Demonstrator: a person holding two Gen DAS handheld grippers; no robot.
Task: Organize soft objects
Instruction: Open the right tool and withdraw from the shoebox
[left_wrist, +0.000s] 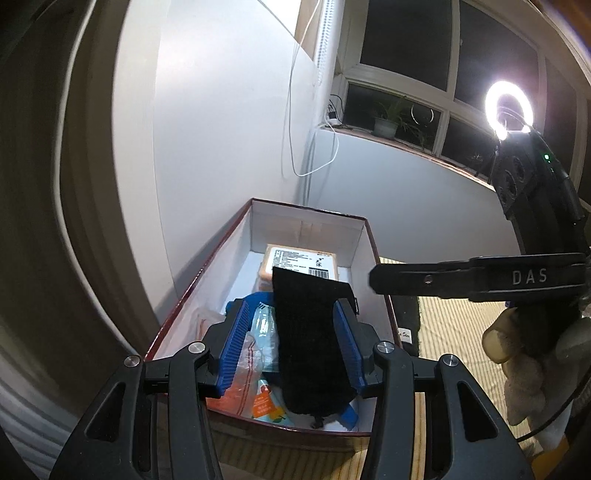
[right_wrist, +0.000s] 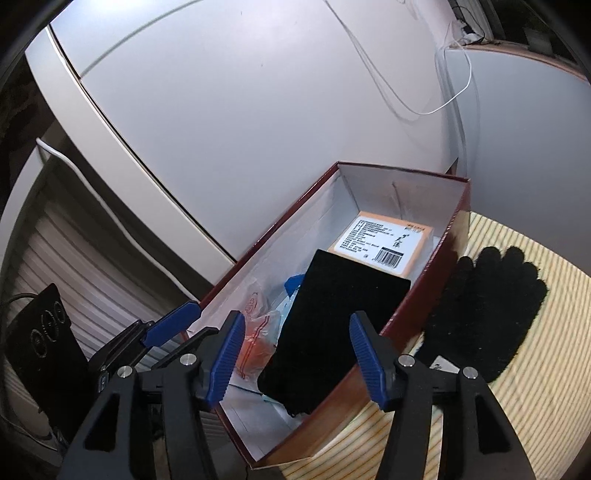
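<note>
Inside the box (right_wrist: 373, 206), a black pouch (right_wrist: 332, 325) lies on plastic bags (right_wrist: 258, 332), a labelled packet (right_wrist: 384, 243) at its 12 o'clock. Left gripper (left_wrist: 291, 347) jaws wide, flanking the pouch; grip unclear. Right gripper (right_wrist: 295, 358) jaws wide, empty. Black glove (right_wrist: 487, 306) is outside at the box's 3 o'clock, probably left to pack.

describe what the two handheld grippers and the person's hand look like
Both grippers, left gripper and right gripper, have black skeletal linkages with silver pivot bolts and blue ribbed finger pads. The right one's side reads "DAS". A pale glove covers the hand.
</note>
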